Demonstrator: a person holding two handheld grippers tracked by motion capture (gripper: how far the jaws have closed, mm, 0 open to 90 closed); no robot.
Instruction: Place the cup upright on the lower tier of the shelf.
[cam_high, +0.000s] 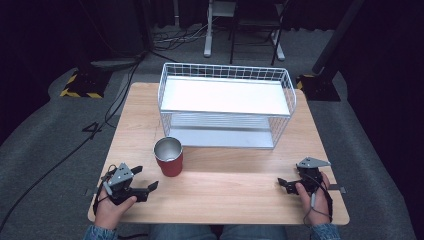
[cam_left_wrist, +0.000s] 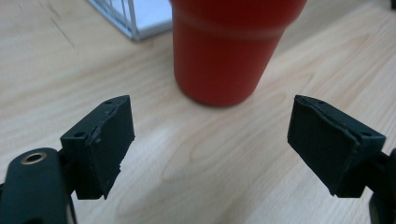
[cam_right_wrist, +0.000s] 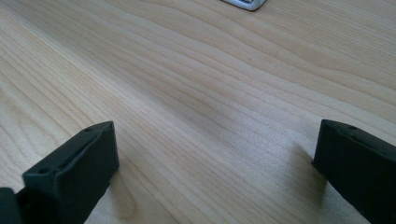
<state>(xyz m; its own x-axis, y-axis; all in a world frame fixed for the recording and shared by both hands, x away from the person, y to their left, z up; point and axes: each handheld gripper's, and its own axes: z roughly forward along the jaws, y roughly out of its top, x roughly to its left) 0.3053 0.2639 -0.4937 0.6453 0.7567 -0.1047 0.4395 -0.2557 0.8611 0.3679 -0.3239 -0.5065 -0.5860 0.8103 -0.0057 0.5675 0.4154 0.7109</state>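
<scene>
Wooden table (cam_high: 225, 190) is carrying a white wire basket rack (cam_high: 226, 104) toward its far edge, sitting roughly centred and running most of the table's width, with a white upper shelf and a lower shelf under it. A red cup (cam_high: 169, 157) with a shiny metal inside is standing upright just in front of the rack's near left corner, close to it; cannot tell if they are touching. The left gripper (cam_high: 146, 186) is resting near the table's near left corner, held by the person's left hand (cam_high: 111, 207), pointing toward the cup, jaws spread wide with nothing between them. In the left gripper view the red cup (cam_left_wrist: 229, 46) is sitting ahead of the gap between the two black jaws, apart from both, with a corner of the rack (cam_left_wrist: 130, 18) behind it. The right gripper (cam_high: 282, 183) is lying near the table's near right corner in the right hand (cam_high: 312, 200), jaws also spread wide and empty; the right gripper view is showing bare wood grain (cam_right_wrist: 196, 93) between them and a bit of the rack base (cam_right_wrist: 245, 3) at the top edge. Both grippers are well apart.
</scene>
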